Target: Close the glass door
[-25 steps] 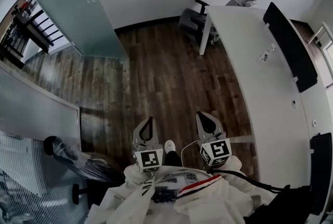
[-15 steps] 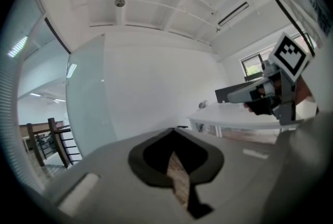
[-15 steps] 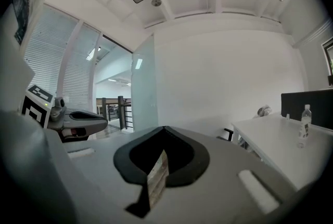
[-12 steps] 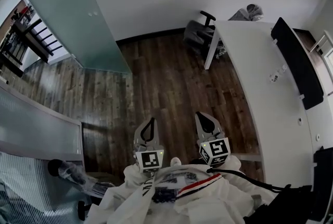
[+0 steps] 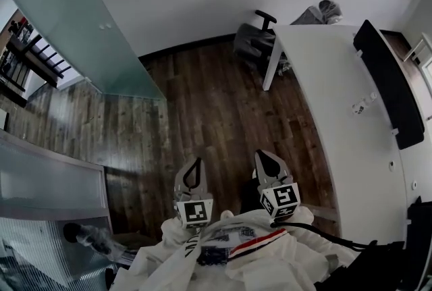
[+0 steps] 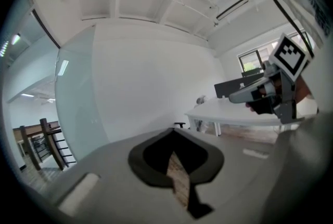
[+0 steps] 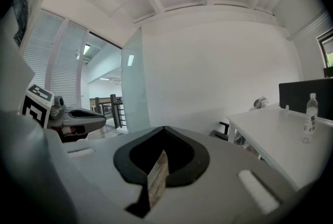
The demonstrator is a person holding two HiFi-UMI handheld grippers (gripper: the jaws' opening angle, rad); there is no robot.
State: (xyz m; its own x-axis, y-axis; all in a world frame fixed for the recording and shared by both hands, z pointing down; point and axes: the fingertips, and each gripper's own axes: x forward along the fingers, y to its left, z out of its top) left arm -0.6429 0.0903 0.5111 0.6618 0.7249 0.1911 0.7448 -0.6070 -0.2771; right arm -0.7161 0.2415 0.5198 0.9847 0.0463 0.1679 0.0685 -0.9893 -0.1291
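Observation:
The glass door (image 5: pixel 74 19) is a tall frosted pane at the upper left of the head view, swung out over the wood floor from the white wall. It also shows as the glass door (image 6: pixel 78 103) at the left of the left gripper view and as the glass door (image 7: pixel 132 88) left of centre in the right gripper view. My left gripper (image 5: pixel 191 171) and right gripper (image 5: pixel 268 163) are held side by side in front of me, well short of the door. Both are shut with nothing in them; the left gripper (image 6: pixel 174 129) and right gripper (image 7: pixel 164 128) point roughly level at the wall.
A long white desk (image 5: pixel 337 100) with a black divider screen (image 5: pixel 388 80) runs down the right. An office chair (image 5: pixel 253 36) stands at its far end, and a water bottle (image 7: pixel 310 116) is on the desk. A stair railing (image 5: pixel 23 53) lies beyond the door, and a frosted glass panel (image 5: pixel 47 181) stands at the left.
Both grippers have travelled forward together across the floor, still shut. The view has swung a little, so the door and the left glass panel sit further left and lower.

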